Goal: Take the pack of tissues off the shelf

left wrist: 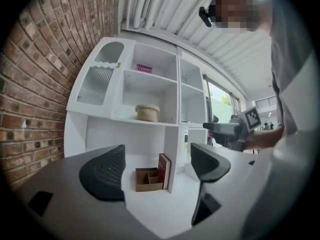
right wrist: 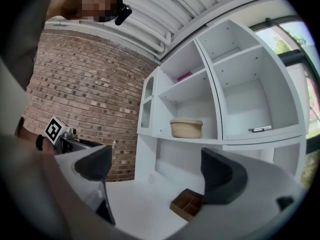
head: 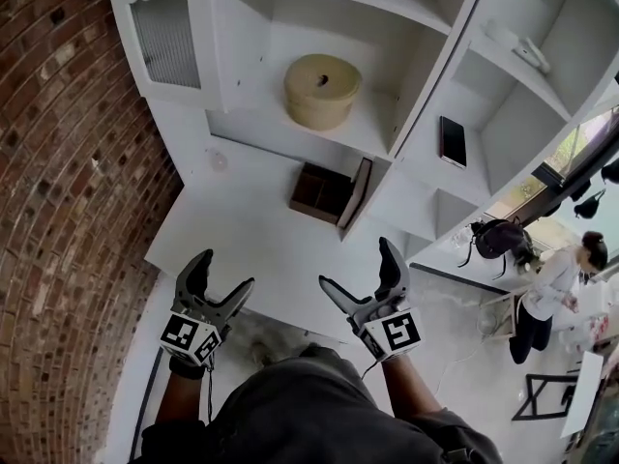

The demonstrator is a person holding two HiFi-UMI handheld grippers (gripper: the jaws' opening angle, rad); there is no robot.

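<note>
Reach was the step in hand, by my judgement, with both grippers low in front of the white shelf unit (head: 406, 75) and nothing taken. The left gripper (head: 224, 274) had its jaws spread wide with nothing between them. The right gripper (head: 356, 267) was open and empty too.

I took the pack of tissues (left wrist: 144, 69) to be the small pink thing with dark print. It sat on an upper shelf, well above and ahead of both grippers and one level over the woven basket (left wrist: 147, 112). From the left gripper it lay up and slightly left of the line between the jaws. From the right gripper it lay up and slightly right.

To do the reach well, one gripper would need to rise past the basket's shelf and come in level from the front, jaws kept apart. A soft pack gives, so the close should probably be firm but not crushing, followed by a straight pull outward. The wooden organiser (head: 319, 191) and the book (head: 355, 193) stood lower, ahead of the grippers and out of that path.

The pack's long axis appeared to run side to side along the shelf, across the line of approach. Its printed face seemed turned outward toward the grippers, though it was too small to be sure.
</note>
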